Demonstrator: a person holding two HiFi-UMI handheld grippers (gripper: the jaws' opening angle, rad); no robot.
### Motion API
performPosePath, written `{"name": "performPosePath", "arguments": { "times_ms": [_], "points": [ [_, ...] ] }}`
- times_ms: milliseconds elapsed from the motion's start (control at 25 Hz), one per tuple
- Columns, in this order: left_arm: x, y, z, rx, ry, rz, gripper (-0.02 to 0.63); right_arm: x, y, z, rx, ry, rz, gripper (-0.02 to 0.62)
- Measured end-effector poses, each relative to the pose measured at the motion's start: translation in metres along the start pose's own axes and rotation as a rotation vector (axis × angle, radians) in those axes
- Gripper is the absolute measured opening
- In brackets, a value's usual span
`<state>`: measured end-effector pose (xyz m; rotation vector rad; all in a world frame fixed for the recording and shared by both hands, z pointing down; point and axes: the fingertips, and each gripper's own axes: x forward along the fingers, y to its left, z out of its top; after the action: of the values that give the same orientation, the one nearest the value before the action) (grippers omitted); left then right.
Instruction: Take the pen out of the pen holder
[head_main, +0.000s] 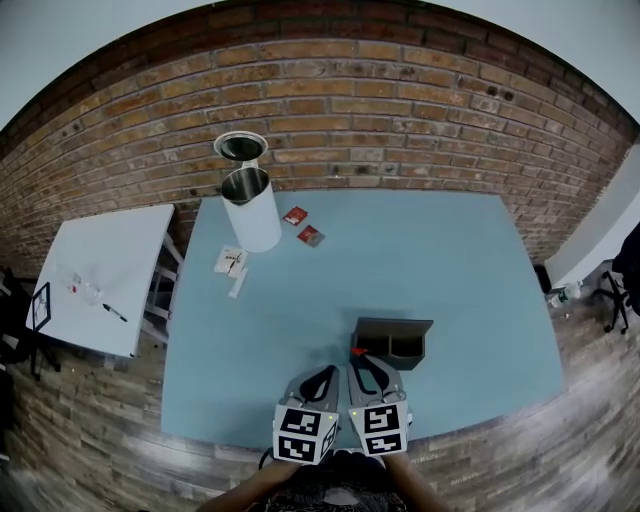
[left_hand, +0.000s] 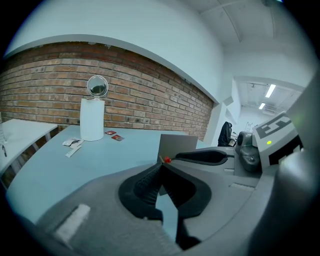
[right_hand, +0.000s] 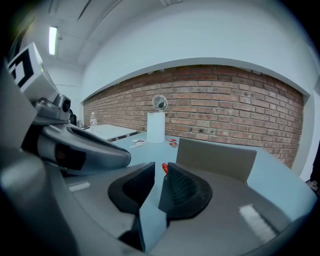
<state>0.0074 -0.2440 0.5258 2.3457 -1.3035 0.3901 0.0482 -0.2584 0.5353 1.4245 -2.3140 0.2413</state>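
A grey pen holder (head_main: 392, 340) stands near the front of the blue table (head_main: 420, 260), also seen as a grey box (right_hand: 215, 157) in the right gripper view. The pen's red end (head_main: 358, 352) pokes out at the holder's near left corner. My right gripper (head_main: 362, 365) has its tips at that red end (right_hand: 164, 168). Its jaws stand a narrow gap apart, wider than the red end between them. The rest of the pen is hidden. My left gripper (head_main: 325, 375) sits close beside the right one, jaws shut and empty (left_hand: 160, 164).
At the table's back left stands a white cylinder (head_main: 250, 210) with a round mirror (head_main: 240, 146) behind it. Two red packets (head_main: 303, 226) and white paper slips (head_main: 232, 264) lie near it. A white side table (head_main: 105, 275) is at the left, and a brick wall lies behind.
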Motion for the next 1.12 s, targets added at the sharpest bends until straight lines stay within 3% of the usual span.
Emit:
{"name": "performPosePath", "arguments": {
  "times_ms": [640, 1120],
  "points": [
    [0.011, 0.009, 0.002, -0.021, 0.002, 0.045, -0.008, 0.033, -0.003, -0.008, -0.187, 0.066, 0.035, 0.100],
    [0.015, 0.009, 0.001, -0.027, -0.001, 0.042, -0.008, 0.033, -0.010, -0.004, -0.256, 0.044, -0.001, 0.041]
  ]
}}
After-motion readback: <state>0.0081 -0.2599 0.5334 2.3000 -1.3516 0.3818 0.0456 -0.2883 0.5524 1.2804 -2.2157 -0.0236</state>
